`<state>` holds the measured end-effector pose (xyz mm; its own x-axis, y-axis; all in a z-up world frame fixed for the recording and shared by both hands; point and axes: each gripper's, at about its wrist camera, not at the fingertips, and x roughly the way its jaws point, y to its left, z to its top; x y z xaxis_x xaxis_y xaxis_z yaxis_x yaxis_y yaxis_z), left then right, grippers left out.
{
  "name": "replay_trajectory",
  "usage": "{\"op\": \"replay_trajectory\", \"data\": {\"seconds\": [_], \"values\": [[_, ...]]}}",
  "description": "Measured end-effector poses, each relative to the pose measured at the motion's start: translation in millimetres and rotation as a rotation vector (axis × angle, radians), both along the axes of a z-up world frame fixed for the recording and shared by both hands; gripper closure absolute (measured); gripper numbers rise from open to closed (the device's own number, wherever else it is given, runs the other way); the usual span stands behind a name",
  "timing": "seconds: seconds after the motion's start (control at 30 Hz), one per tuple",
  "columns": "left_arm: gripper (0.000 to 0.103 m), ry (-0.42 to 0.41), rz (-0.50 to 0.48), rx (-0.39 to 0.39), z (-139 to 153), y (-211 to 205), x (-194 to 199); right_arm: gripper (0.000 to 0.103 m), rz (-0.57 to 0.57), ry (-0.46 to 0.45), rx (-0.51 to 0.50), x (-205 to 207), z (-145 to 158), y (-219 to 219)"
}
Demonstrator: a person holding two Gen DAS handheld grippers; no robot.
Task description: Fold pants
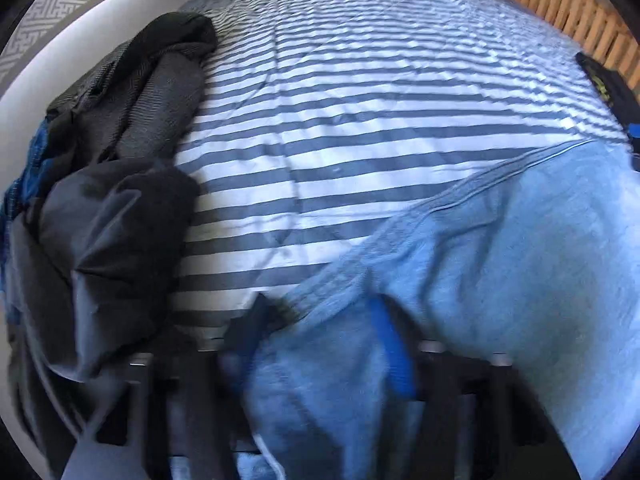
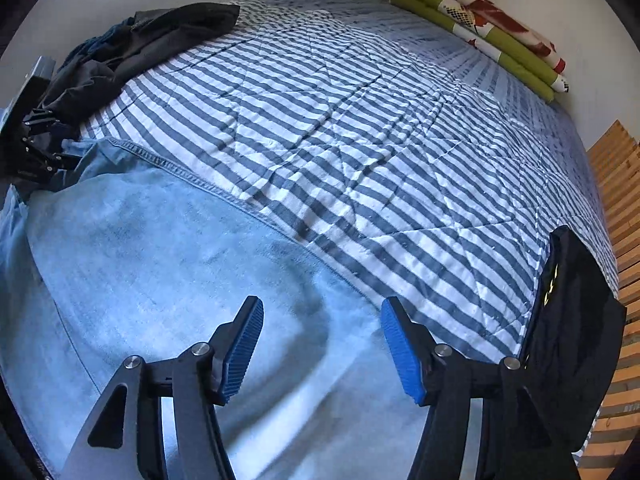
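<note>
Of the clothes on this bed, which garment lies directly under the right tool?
The light blue jeans, spread flat beneath the right tool; the dark clothes are piled far off.

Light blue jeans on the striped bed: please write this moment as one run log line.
left gripper: jeans between pads | right gripper: open, empty, over jeans | dark clothes pile: untouched | fold: not done

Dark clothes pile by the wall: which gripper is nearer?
Left. The left gripper sits right beside the dark clothes pile, at the jeans' edge. The right gripper hangs open over the jeans, well away from the pile.
</note>
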<state>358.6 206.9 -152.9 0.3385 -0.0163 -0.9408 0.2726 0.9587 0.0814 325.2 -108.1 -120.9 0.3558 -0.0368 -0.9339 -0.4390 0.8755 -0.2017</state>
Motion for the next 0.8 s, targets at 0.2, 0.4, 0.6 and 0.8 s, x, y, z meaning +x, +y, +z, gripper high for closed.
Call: {"op": "replay_trajectory", "data": {"seconds": [0.2,0.4,0.6,0.8], "values": [[0.100,-0.132,-0.016,0.116,22.1,-10.4,-18.1,0.040,0.019,0.022,-0.030,19.8,-24.4,-23.2],[0.100,-0.261,0.013,0.119,79.5,1.4,-16.3,0.046,0.042,0.120,0.028,8.8,-44.0,-38.8],[0.100,-0.334,0.043,0.094,125.2,-6.0,2.2,0.100,0.077,0.012,-0.077,-9.1,-23.8,-18.7],[0.096,-0.371,0.003,0.172,131.2,-32.8,63.1,0.099,-0.097,-0.198,-0.139,35.4,23.2,-28.0]]}}
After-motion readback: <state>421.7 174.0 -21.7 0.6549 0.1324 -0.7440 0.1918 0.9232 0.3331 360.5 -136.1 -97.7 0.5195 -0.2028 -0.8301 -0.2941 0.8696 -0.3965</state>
